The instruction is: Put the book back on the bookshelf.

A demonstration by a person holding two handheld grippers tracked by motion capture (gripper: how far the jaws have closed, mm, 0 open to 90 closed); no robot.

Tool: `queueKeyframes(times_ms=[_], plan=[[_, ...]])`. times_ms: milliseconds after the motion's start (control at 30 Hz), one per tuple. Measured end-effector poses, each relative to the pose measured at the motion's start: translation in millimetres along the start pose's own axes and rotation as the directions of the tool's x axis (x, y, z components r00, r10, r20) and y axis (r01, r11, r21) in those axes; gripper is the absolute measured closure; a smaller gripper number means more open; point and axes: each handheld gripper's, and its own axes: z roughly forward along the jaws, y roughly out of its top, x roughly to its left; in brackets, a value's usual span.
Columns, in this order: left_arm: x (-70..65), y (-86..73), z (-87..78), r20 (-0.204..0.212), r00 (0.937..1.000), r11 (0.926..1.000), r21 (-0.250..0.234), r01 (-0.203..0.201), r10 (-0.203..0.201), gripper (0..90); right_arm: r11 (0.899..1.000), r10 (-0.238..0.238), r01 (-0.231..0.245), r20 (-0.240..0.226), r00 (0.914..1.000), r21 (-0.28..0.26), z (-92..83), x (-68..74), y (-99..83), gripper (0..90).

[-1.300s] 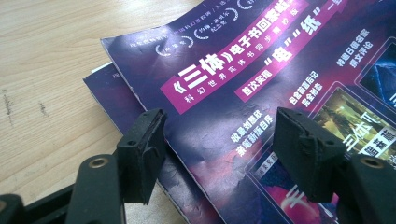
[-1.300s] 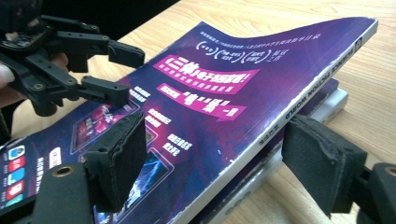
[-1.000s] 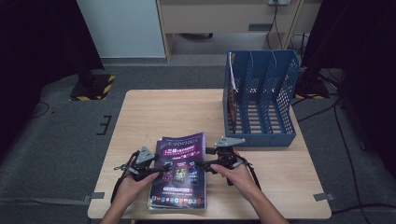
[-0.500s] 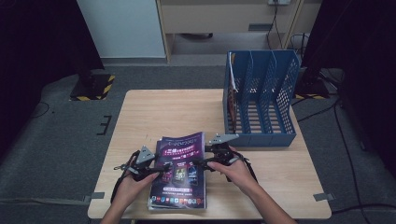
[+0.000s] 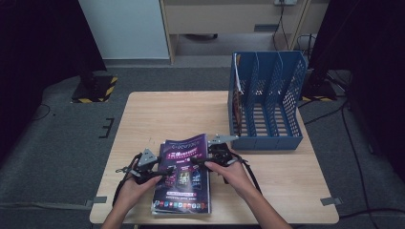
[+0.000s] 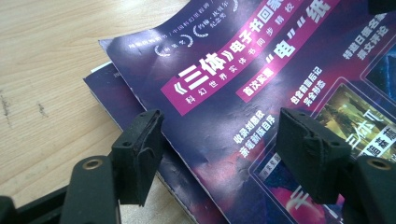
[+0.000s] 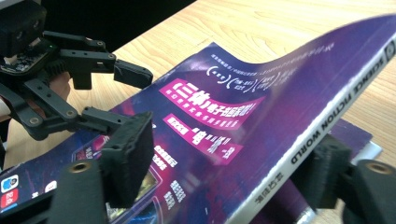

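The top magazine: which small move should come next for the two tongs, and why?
Probably close the right tongs on the spine of the top magazine. Its spine edge is already raised off the magazine below and lies between the open jaws, one above the cover, one under the spine. The left tongs, also open, straddle the opposite edge and could close next.

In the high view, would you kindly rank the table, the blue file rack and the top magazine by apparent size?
1. table
2. blue file rack
3. top magazine, though it lies nearer the camera, so its place below the rack is unsure.
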Motion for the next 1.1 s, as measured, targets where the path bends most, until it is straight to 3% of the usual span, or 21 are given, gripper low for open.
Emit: queueKeyframes(times_ms=[167,433,667,833,967,1100], plan=[[-1.2,0.3,-0.3,-0.006,0.9999,0.9999,-0.001,-0.013,0.013,31.3,1.0,-0.006,0.006,0.0,1.0,-0.013,0.2,7.2,1.4,33.5],[-0.6,0.2,0.1,-0.001,1.0,1.0,-0.001,-0.006,0.006,31.0,1.0,-0.017,0.017,0.004,0.9999,0.02,8.6,9.4,0.7,32.6],[-1.2,-0.5,-0.1,-0.007,0.9999,0.9999,-0.005,-0.011,0.011,31.0,0.998,0.01,-0.009,-0.013,0.9999,0.066,17.7,13.2,-0.6,30.9],[-1.9,-0.7,0.3,-0.011,0.9998,0.9999,-0.007,0.015,-0.015,30.6,0.996,0.055,-0.055,0.006,0.9985,0.07,16.7,11.1,-0.5,42.5],[-2.8,-0.4,2.2,-0.006,0.999,0.999,-0.007,0.044,-0.044,26.1,0.992,0.115,-0.115,0.013,0.9933,0.044,13.1,8.2,-1.5,53.3],[-3.5,0.6,3.3,-0.001,0.9987,0.9987,-0.009,0.051,-0.051,21.3,0.99,0.14,-0.14,0.006,0.9902,0.016,9.0,7.4,-0.1,61.9]])
